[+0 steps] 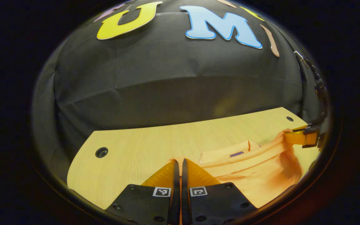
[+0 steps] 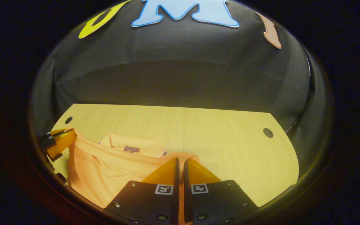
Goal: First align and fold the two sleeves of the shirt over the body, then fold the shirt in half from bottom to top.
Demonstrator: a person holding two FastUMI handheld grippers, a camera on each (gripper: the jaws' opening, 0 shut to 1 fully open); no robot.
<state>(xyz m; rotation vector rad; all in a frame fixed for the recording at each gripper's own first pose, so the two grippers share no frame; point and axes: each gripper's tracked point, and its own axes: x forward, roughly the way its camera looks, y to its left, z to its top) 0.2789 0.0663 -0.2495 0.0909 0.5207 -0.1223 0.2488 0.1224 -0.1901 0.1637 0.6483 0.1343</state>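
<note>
An orange shirt (image 1: pixel 255 168) lies on the pale wooden table (image 1: pixel 142 147), its collar and neck label facing up. My left gripper (image 1: pixel 178 161) is shut on a folded edge of the shirt at its left side. In the left gripper view the right gripper (image 1: pixel 302 136) pinches the far end of the same raised edge. In the right gripper view the shirt (image 2: pixel 105 168) spreads to the left, and my right gripper (image 2: pixel 180 159) is shut on its edge. The left gripper (image 2: pixel 58 140) holds the other end there. The edge hangs lifted between both grippers, above the collar.
The table (image 2: pixel 223 137) has a small round hole near each far corner, one hole (image 1: pixel 101 152) on the left and another hole (image 2: pixel 267 132) on the right. The black cloth wall stands right behind the table's far edge.
</note>
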